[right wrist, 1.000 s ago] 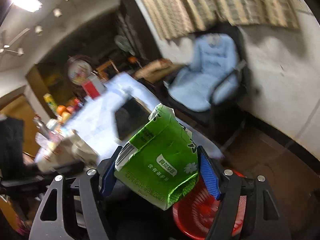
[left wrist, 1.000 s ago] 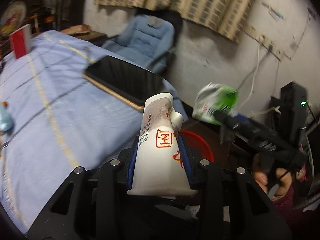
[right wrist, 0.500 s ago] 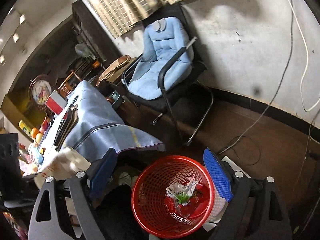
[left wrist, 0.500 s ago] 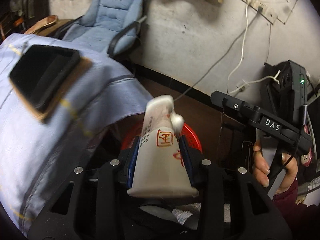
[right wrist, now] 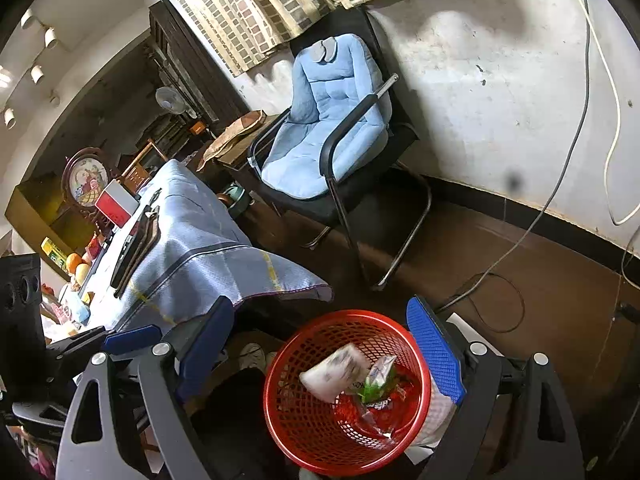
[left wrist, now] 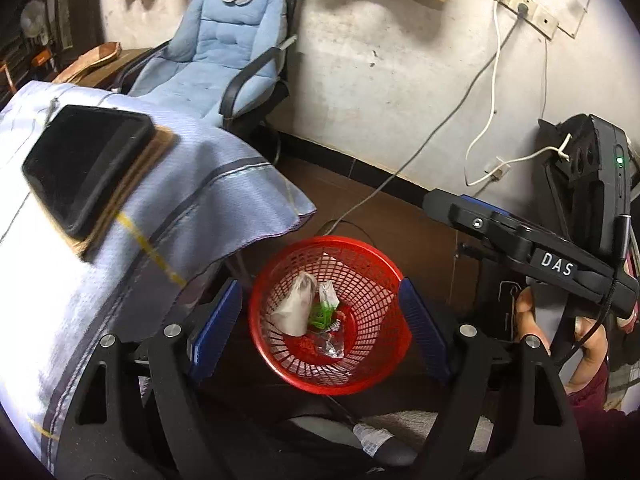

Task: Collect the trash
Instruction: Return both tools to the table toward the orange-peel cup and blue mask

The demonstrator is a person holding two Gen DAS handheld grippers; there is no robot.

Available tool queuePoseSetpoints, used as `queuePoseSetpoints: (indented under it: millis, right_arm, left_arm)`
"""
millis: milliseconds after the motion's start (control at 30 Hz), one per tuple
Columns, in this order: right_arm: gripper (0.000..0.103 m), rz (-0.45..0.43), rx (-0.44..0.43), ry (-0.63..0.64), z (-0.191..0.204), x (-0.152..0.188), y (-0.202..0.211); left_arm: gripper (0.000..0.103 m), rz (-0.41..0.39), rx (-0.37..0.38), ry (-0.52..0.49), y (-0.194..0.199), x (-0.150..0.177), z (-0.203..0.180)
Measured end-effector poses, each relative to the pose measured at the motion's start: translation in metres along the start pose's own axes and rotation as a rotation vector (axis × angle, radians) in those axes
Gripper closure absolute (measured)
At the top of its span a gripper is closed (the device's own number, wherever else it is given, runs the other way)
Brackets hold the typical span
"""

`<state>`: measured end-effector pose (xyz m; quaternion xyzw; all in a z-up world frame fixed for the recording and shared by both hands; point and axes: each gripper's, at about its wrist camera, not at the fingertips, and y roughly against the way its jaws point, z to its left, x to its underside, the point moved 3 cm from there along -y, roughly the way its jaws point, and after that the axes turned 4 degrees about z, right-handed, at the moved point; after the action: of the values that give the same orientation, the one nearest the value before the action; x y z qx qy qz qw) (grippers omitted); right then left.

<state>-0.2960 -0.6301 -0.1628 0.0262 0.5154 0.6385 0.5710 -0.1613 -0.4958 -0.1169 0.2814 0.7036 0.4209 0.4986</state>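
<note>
Red mesh basket (left wrist: 280, 356) on dark brown floor (right wrist: 460, 248) by worktop corner; white carton (left wrist: 297, 308), green carton (left wrist: 325, 312) and wrappers lying inside. Left gripper (left wrist: 320, 320) above basket, fingers spread wide, holding nothing. Right gripper (right wrist: 320, 356) likewise wide apart, empty, over basket rim. Worktop under blue striped cloth (left wrist: 200, 184), corner draping down; black tablet (left wrist: 80, 164) lying on brown board. Blue padded chair (right wrist: 328, 128) against stained white wall (left wrist: 400, 60), cables trailing from sockets to floor
</note>
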Motion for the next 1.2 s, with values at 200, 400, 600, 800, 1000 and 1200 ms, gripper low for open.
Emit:
queuePoseSetpoints:
  millis: [200, 400, 600, 800, 1000, 1200]
  right_arm:
    - [0.016, 0.001, -0.003, 0.048, 0.020, 0.001, 0.005]
    - [0.012, -0.018, 0.021, 0.098, 0.041, 0.001, 0.018]
    - [0.010, -0.042, 0.018, 0.161, 0.069, 0.003, 0.033]
    - [0.009, -0.056, -0.012, 0.247, 0.111, 0.012, 0.047]
    - [0.007, -0.057, -0.056, 0.353, 0.164, 0.026, 0.054]
    - [0.006, -0.025, -0.113, 0.452, 0.224, 0.041, 0.046]
  left_arm:
    - [0.022, -0.038, -0.016, 0.037, 0.019, 0.006, 0.012]
    - [0.021, -0.080, -0.030, 0.053, 0.039, 0.014, 0.018]
    - [0.016, -0.146, -0.054, 0.078, 0.067, 0.026, 0.026]
    - [0.013, -0.217, -0.081, 0.130, 0.101, 0.044, 0.043]
    - [0.010, -0.295, -0.118, 0.209, 0.136, 0.070, 0.071]
    - [0.008, -0.362, -0.195, 0.324, 0.171, 0.103, 0.121]
